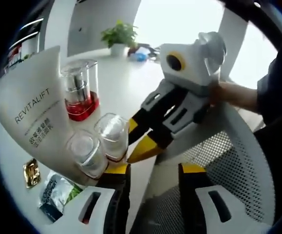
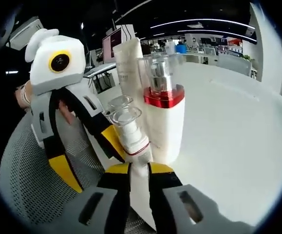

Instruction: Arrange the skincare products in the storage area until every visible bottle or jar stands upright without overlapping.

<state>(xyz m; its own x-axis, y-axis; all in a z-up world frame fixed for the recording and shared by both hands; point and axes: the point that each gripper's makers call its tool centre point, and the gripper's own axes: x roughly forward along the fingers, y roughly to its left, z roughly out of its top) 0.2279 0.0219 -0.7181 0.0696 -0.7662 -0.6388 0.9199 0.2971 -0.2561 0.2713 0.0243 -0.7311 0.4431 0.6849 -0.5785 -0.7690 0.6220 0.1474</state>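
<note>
Four skincare items stand upright and close together near the edge of a white table. The tall white tube, printed REVITALIFT, rises behind the others. Beside it stands a clear pump bottle with a silver pump under a clear cap, a red band and a white lower body. Two small clear-capped pump bottles sit nearest the edge: the near small bottle has a red ring at its base, and the second small bottle stands touching or just beside it.

A flat sachet and a small gold packet lie on the table near the tube. A potted plant stands well apart at the far side.

The right gripper reaches in level from the table edge, its yellow-tipped jaws drawn narrow around the base of the near small bottle, gripping it. A hand holds its rear.

The left gripper points toward the same cluster with its jaws spread wide apart and nothing between them; one jaw lies just beside the second small bottle. A mesh chair back lies beneath both tools.
</note>
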